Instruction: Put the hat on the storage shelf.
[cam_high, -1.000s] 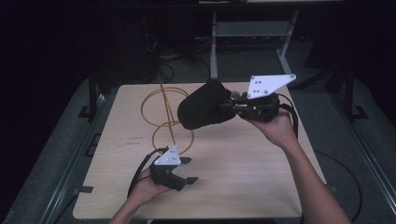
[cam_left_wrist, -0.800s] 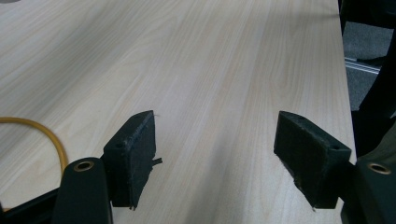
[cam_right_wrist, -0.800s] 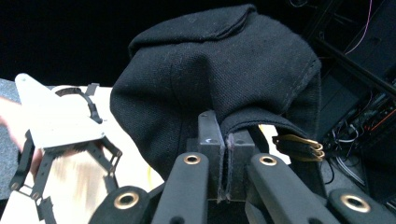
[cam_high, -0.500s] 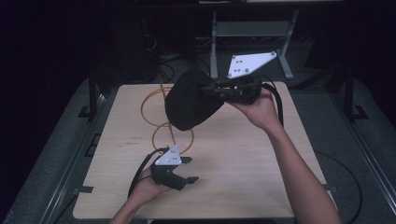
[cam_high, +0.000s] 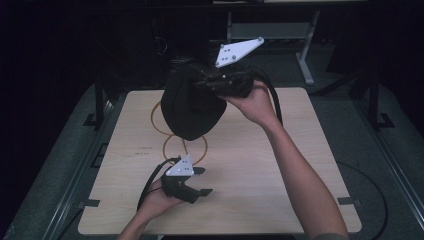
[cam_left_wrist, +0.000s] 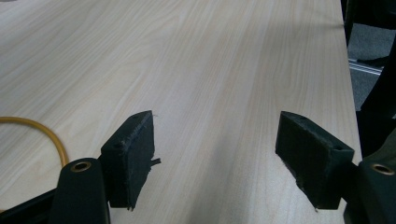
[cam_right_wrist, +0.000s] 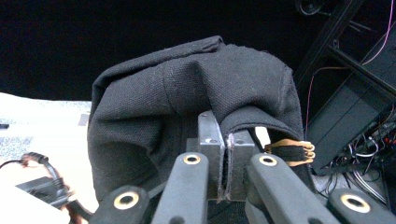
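A black cloth bag (cam_high: 192, 107) hangs in the air over the far left part of the table, held by its edge. My right gripper (cam_high: 210, 82) is shut on the bag's rim (cam_right_wrist: 227, 135), the fabric pinched between its jaws; the bag (cam_right_wrist: 187, 107) bulges ahead of them. An orange cable (cam_high: 170, 135) lies in loops on the table under the bag. My left gripper (cam_high: 202, 181) rests low near the front left of the table, open, with nothing between its pads (cam_left_wrist: 135, 154). A bend of the orange cable (cam_left_wrist: 44, 133) lies to its left.
The light wooden table (cam_high: 300, 165) has bare surface at the right and front. A metal frame (cam_high: 280, 30) stands behind the table. Racks and tangled wires (cam_right_wrist: 355, 140) are at the right in the right gripper view. Dark floor surrounds the table.
My right gripper has carried the bag up and to the left, from the right side of the table toward the far left. The left gripper has stayed in place.
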